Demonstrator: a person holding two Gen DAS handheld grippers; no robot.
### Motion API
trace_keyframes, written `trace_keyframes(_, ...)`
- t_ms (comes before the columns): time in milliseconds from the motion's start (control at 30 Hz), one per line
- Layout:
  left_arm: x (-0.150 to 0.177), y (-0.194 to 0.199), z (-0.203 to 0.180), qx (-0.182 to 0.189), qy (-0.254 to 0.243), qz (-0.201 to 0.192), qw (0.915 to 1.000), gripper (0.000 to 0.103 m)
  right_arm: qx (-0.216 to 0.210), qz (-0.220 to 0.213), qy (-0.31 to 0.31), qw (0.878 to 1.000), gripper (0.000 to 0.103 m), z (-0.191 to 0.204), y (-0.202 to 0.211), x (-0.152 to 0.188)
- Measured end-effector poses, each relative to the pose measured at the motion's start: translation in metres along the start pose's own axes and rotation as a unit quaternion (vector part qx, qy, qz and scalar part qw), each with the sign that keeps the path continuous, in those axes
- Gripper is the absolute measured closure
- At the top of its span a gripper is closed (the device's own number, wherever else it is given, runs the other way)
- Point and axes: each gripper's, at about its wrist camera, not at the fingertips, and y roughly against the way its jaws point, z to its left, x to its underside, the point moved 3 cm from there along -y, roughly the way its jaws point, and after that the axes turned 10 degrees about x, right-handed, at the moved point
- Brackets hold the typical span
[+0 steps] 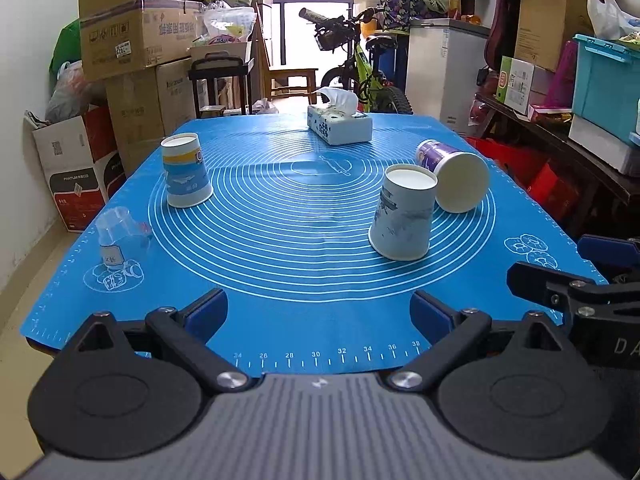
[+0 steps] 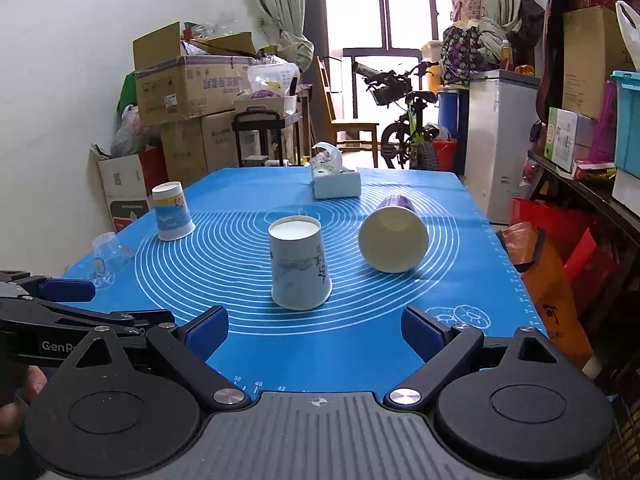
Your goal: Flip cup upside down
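A white paper cup with grey print (image 1: 402,216) (image 2: 298,264) stands upside down on the blue mat (image 1: 280,264) (image 2: 360,344). A purple-and-white cup (image 1: 456,174) (image 2: 394,236) lies on its side beside it, mouth toward me. A blue-and-yellow cup (image 1: 186,170) (image 2: 172,211) stands upside down at the left. A small clear plastic cup (image 1: 118,240) (image 2: 106,252) stands upside down near the left edge. My left gripper (image 1: 319,312) is open and empty at the near edge. My right gripper (image 2: 315,330) is open and empty, just short of the white cup.
A tissue box (image 1: 340,122) (image 2: 335,182) sits at the far end of the mat. Cardboard boxes (image 1: 132,40) stack at the left, a bicycle (image 1: 360,64) and a white cabinet (image 1: 444,76) stand behind, and shelves with bins (image 1: 604,88) line the right.
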Motion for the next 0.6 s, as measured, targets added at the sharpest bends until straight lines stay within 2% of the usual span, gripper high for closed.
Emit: trace_keyframes(600, 0.0021, -0.0018, -0.0013, 0.006, 0.003, 0.003, 1.0, 0.006, 0.001, 0.0, 0.001, 1.0, 0.01, 0.0, 0.0045, 0.002)
